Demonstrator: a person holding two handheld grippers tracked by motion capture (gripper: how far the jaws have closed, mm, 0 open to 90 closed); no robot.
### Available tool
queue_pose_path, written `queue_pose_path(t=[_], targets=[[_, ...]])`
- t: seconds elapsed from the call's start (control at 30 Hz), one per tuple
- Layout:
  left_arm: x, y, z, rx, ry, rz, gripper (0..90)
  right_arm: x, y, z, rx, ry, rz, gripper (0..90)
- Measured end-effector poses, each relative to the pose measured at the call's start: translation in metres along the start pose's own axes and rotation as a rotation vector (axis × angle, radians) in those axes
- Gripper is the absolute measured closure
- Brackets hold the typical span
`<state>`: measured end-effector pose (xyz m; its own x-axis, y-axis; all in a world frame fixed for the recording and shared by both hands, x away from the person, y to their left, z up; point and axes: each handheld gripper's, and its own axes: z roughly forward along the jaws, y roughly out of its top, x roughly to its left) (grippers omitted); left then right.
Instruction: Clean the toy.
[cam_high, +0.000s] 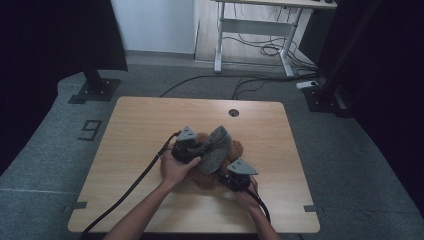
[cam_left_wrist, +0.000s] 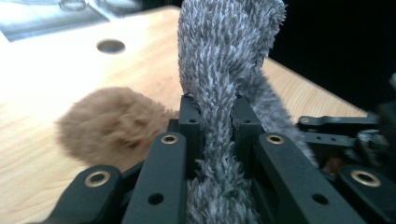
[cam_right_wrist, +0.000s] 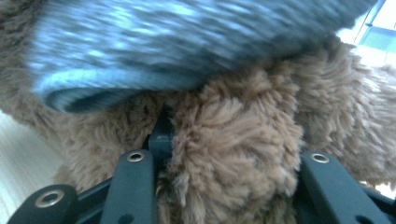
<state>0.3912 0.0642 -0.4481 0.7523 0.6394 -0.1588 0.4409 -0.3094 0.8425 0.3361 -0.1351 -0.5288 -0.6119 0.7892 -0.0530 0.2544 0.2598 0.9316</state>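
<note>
Left tongs (cam_left_wrist: 212, 119) clamped on grey cloth (cam_left_wrist: 224, 60); right tongs (cam_right_wrist: 224, 140) on brown plush (cam_right_wrist: 243, 154).

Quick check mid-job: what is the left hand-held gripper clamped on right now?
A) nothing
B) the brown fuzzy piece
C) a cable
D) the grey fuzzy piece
D: in the left gripper view, the left hand-held gripper has its jaws closed on the grey fuzzy piece; the brown fuzzy piece lies beside it on the table.
</note>
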Motion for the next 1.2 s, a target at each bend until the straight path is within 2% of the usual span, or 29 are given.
queue_pose_path(t=[0.07,0.13,0.2,0.33,0.47,0.6,0.73,0.8,0.87,1.03,1.13,1.2], targets=[[0.002,-0.005,0.006,0.035,0.013,-0.003,78.4,0.001,-0.002,-0.002,0.003,-0.002,-0.011,56.2],[0.006,-0.008,0.002,0.038,0.023,-0.008,78.5,0.001,-0.004,-0.004,0.003,0.001,-0.01,56.4],[0.013,-0.011,-0.01,0.037,0.071,-0.004,78.7,0.002,-0.005,-0.005,0.002,0.003,-0.014,56.6],[0.031,-0.022,-0.033,0.014,0.083,-0.054,79.0,0.001,-0.005,-0.005,-0.001,0.006,-0.007,56.8],[0.039,-0.035,-0.055,0.0,0.116,-0.054,79.1,0.002,-0.006,-0.005,0.0,0.006,-0.006,56.8],[0.057,-0.052,-0.079,-0.038,0.121,-0.112,79.1,0.003,-0.008,-0.008,-0.008,0.015,-0.007,56.8],[0.075,-0.062,-0.098,-0.055,0.174,-0.159,79.1,0.005,-0.009,-0.01,-0.01,0.016,-0.01,56.8],[0.083,-0.066,-0.103,-0.048,0.185,-0.181,79.2,0.004,-0.009,-0.011,-0.01,0.018,-0.007,56.8],[0.088,-0.068,-0.105,-0.046,0.187,-0.2,79.2,0.004,-0.009,-0.011,-0.011,0.023,-0.002,56.8],[0.087,-0.063,-0.104,-0.048,0.18,-0.198,79.1,0.003,-0.01,-0.012,-0.01,0.031,0.005,56.6],[0.078,-0.054,-0.101,-0.064,0.138,-0.182,79.2,0.002,-0.01,-0.012,-0.011,0.035,0.009,56.5],[0.065,-0.045,-0.097,-0.089,0.075,-0.16,79.2,0.002,-0.01,-0.012,-0.01,0.038,0.009,56.5]])
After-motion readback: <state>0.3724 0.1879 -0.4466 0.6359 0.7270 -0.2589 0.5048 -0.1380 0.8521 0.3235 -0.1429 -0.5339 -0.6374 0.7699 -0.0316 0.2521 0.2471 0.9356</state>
